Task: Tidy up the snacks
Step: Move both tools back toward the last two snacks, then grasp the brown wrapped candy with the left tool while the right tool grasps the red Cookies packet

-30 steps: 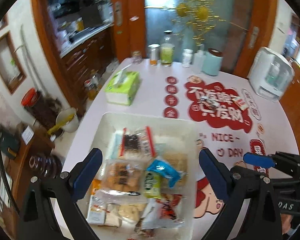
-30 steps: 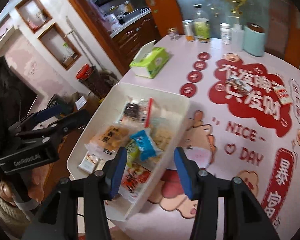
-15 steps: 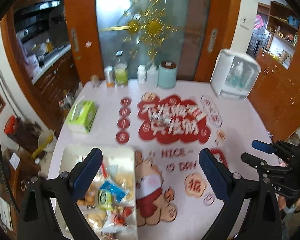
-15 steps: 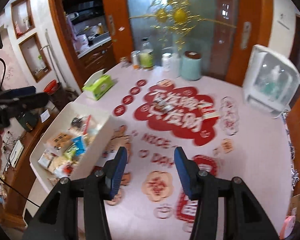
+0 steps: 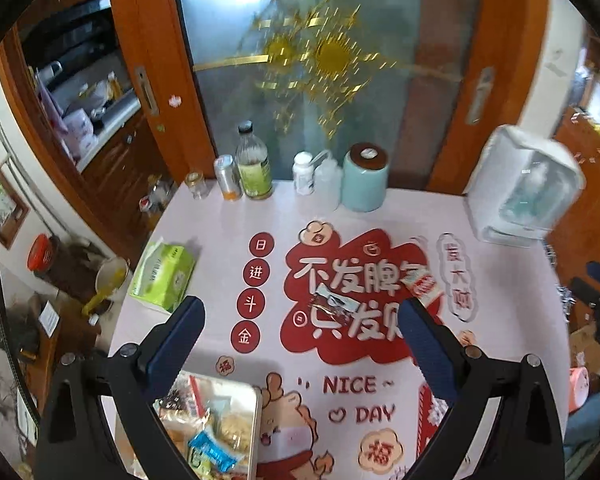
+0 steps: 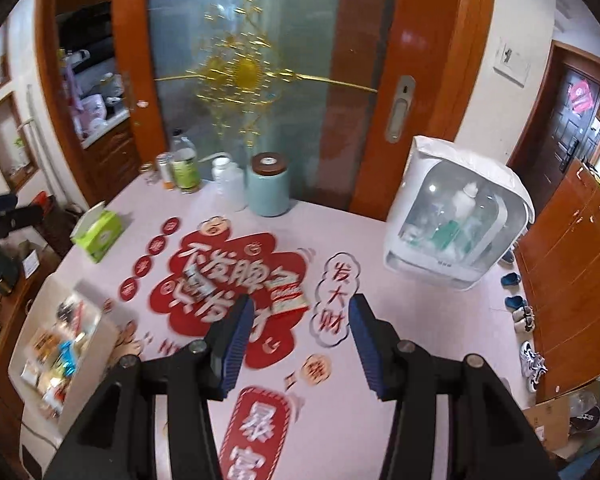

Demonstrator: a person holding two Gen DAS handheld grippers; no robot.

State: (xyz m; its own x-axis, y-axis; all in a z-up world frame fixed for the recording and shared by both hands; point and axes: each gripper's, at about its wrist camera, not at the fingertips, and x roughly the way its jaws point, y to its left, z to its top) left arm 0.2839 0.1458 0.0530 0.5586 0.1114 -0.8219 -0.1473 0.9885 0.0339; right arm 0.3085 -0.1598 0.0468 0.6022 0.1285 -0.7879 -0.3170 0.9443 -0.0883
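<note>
2 loose snack packets [image 5: 334, 305], 1 tray [image 5: 256, 420]

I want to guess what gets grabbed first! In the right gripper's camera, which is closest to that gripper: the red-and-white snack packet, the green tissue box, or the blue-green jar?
1. Red-and-white snack packet, just ahead of the right gripper.
2. Green tissue box, far left.
3. Blue-green jar, at the table's back edge.

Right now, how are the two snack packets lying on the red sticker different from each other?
The clear packet looks see-through with dark snack inside; the red-and-white packet is printed and hides its contents. The clear packet lies mid-sticker; the red-and-white packet lies at the sticker's right edge. Both lie flat on the table, apart from each other, outside the white tray, and neither set of tongs touches them.
</note>
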